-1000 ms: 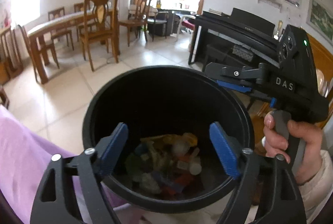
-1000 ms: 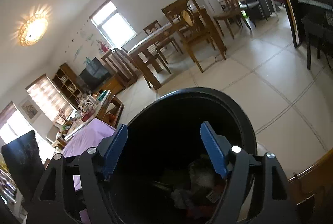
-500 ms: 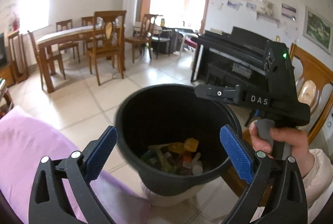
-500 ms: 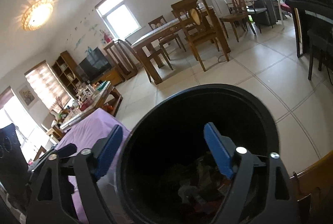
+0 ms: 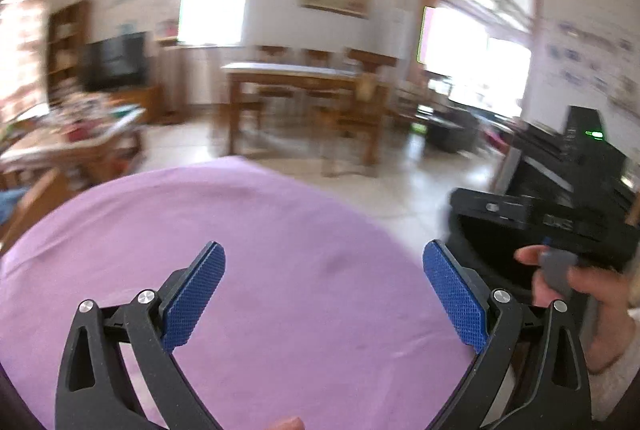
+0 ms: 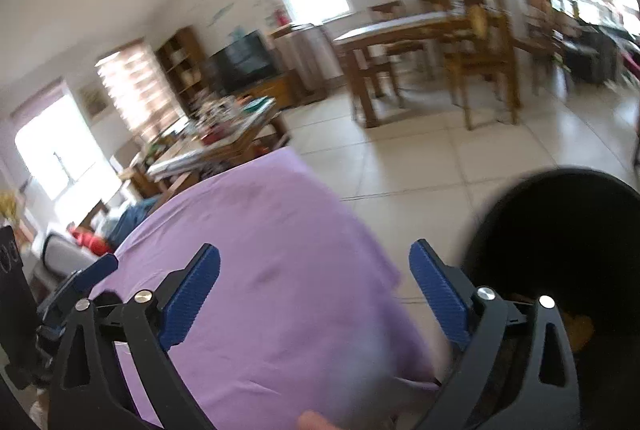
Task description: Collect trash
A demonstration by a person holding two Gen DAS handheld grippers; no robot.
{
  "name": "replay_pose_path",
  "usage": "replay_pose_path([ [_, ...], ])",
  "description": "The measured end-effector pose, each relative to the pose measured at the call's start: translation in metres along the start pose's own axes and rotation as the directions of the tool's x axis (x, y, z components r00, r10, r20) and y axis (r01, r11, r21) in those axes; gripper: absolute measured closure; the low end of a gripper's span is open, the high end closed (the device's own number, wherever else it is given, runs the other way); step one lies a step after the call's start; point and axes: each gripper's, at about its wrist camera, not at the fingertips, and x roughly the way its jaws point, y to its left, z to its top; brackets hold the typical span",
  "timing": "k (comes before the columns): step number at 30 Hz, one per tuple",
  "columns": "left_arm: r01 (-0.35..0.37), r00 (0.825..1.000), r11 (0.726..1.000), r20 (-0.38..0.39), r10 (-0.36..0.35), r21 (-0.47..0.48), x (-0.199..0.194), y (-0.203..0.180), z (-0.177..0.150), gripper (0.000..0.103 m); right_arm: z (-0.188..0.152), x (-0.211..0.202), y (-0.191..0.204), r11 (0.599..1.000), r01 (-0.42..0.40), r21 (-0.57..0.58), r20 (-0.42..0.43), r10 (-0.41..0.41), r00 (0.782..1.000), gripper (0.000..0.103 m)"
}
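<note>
My left gripper (image 5: 324, 290) is open and empty above a table covered with a purple cloth (image 5: 256, 230). My right gripper (image 6: 314, 290) is open and empty over the same purple cloth (image 6: 260, 230). The black trash bin (image 6: 568, 230) stands on the floor at the right, beside the table; its dark rim also shows in the left wrist view (image 5: 488, 254), partly behind the right gripper's body and the hand that holds it. The bin's contents are not visible now. I see no loose trash on the cloth.
A wooden dining table with chairs (image 5: 304, 98) stands across the tiled floor. A cluttered low table (image 6: 216, 138) and a TV (image 6: 244, 60) are at the left. A black piano (image 5: 568, 158) is at the right.
Both grippers have swung left, away from the bin and over the purple cloth. The bin has slid from the centre to the right edge of both views. The views are blurred by motion.
</note>
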Motion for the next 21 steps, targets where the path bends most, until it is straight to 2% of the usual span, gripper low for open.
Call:
replay_pose_path([
  [3,-0.163,0.986,0.985,0.022,0.165,-0.050,-0.021,0.047,-0.006,0.006,-0.001,0.022,0.047,0.996,-0.033,-0.080,-0.001,0.033,0.999,0.005],
  [6,-0.293,0.954,0.951,0.031,0.298,-0.100,-0.040,0.087,-0.012,0.006,-0.005,0.042,0.088,0.988,-0.052,-0.143,0.005,0.053,0.999,0.005],
  [8,-0.381,0.921,0.915,0.030,0.387,-0.130,-0.050,0.112,-0.016,0.006,-0.006,0.052,0.106,0.983,-0.052,-0.178,0.022,0.057,0.998,0.005],
  [11,-0.459,0.883,0.874,0.024,0.469,-0.160,-0.059,0.137,-0.014,0.005,-0.013,0.066,0.133,0.972,-0.039,-0.232,0.046,0.051,0.998,0.005],
  [15,-0.465,0.876,0.852,0.013,0.482,-0.240,-0.067,0.155,-0.010,0.005,-0.017,0.078,0.147,0.966,-0.049,-0.255,0.049,0.063,0.997,0.005],
  [17,-0.481,0.865,0.833,0.010,0.502,-0.274,-0.070,0.162,-0.008,0.005,-0.019,0.080,0.149,0.962,-0.047,-0.269,0.052,0.063,0.997,0.005],
  [21,-0.467,0.872,0.832,-0.002,0.489,-0.298,-0.071,0.170,-0.007,0.006,-0.019,0.078,0.150,0.965,-0.075,-0.252,0.055,0.091,0.994,0.005],
])
